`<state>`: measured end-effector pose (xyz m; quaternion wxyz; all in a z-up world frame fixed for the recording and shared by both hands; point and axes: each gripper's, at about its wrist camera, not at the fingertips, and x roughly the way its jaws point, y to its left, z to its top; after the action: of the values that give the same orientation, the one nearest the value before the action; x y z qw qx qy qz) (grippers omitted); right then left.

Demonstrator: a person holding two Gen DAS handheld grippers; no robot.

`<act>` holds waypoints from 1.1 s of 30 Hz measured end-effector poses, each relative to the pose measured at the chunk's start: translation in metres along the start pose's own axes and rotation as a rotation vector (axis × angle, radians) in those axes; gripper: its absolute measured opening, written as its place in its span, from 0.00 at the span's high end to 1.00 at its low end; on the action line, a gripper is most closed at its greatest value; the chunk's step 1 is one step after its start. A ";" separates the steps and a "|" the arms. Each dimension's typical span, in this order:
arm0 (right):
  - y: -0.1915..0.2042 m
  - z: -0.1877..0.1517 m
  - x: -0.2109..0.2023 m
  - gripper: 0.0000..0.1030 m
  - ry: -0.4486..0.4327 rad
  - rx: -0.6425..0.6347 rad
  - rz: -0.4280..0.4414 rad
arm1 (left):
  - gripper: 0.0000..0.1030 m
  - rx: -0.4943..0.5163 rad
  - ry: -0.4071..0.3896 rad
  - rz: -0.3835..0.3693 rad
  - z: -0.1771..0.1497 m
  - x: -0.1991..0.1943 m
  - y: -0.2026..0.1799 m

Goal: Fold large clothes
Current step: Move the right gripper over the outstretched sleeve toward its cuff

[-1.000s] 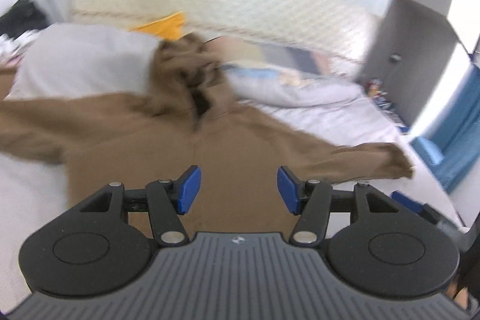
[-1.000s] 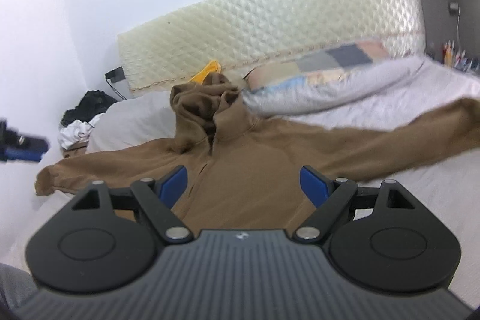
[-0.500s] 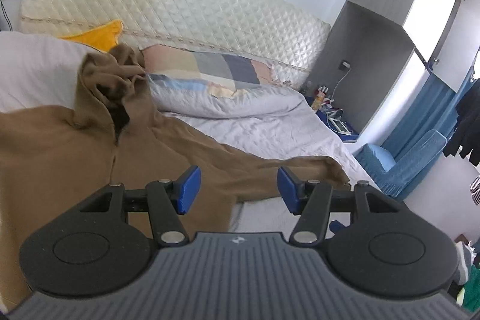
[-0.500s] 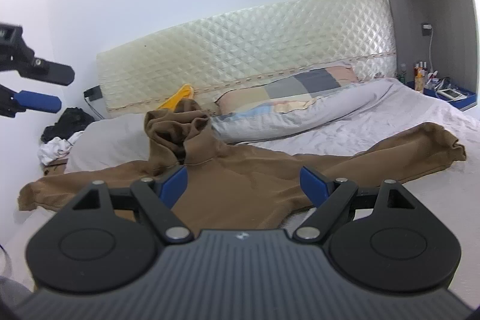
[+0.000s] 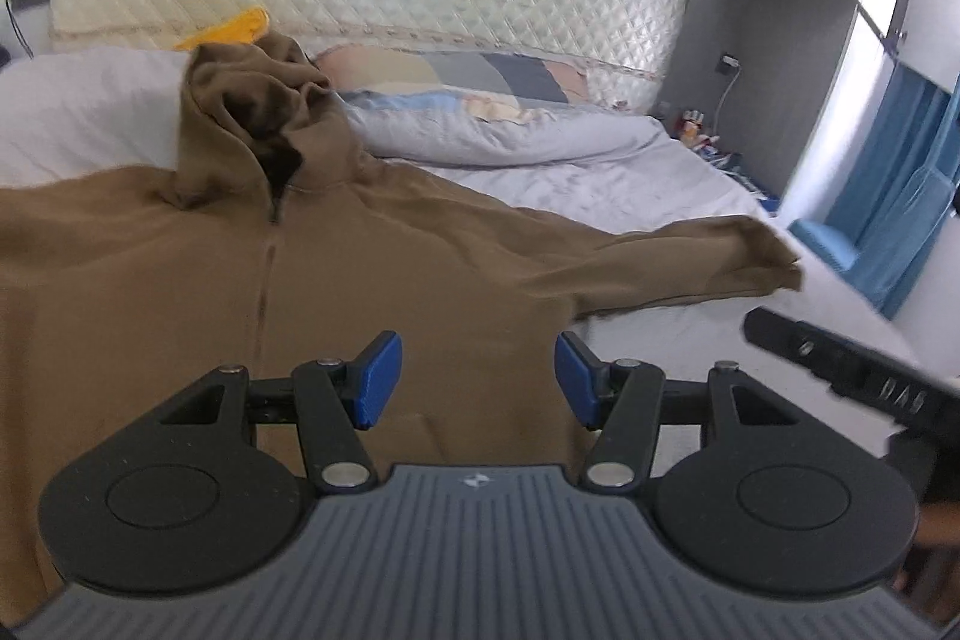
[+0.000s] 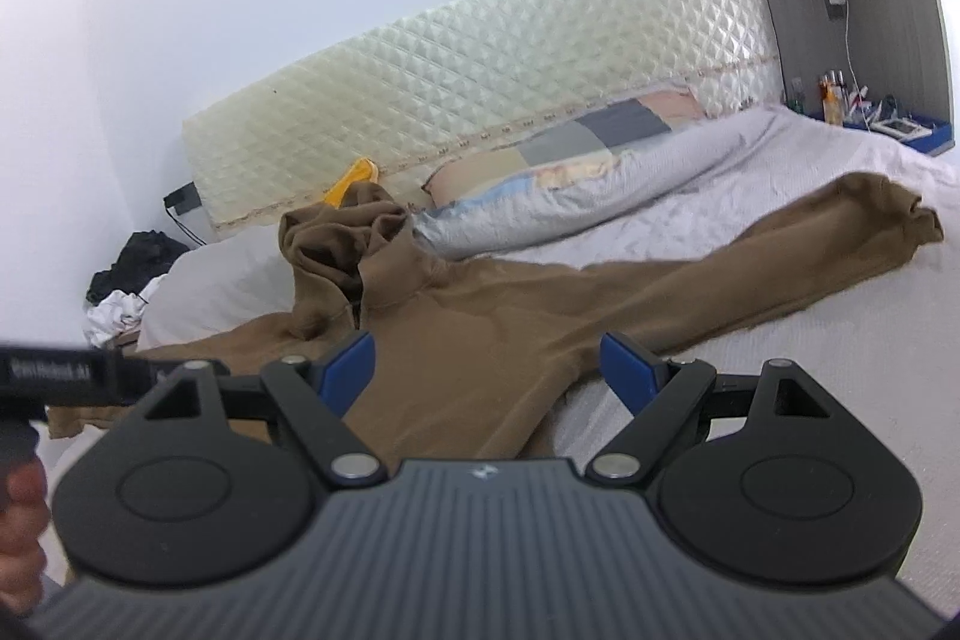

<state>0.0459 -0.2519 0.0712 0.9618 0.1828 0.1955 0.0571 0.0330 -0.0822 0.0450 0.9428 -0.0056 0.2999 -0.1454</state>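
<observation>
Both tongs hanging open and empty; hoodie (image 6: 456, 340) is lying sleeves-wide across the bed, right sleeve (image 6: 780, 244) stretching toward my right tongs (image 6: 489, 370) (left tongs (image 5: 477, 379) over the chest)

Bed (image 5: 630, 184) with brown hoodie (image 5: 420, 268), patchwork pillow (image 5: 480, 76), duvet (image 5: 510, 136)

Bright daylight from right, soft shadows; fisheye bending at edges; slight motion blur.

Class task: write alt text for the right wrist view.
A brown hoodie lies spread flat on a bed, sleeves out. The open right gripper hovers over its near edge, empty. A pillow rests by the headboard.
</observation>
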 end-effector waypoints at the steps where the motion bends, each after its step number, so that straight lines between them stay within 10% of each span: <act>1: 0.000 -0.002 0.004 0.19 0.006 0.002 -0.004 | 0.39 0.006 -0.007 0.012 -0.003 0.004 0.004; 33: -0.216 -0.001 0.193 0.18 0.013 0.484 -0.293 | 0.36 -0.203 0.093 0.117 -0.039 0.069 0.071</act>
<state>0.2312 -0.4164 -0.0786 0.8869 0.3767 0.2341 -0.1296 0.0836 -0.0302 -0.0327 0.9294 -0.0767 0.3561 -0.0593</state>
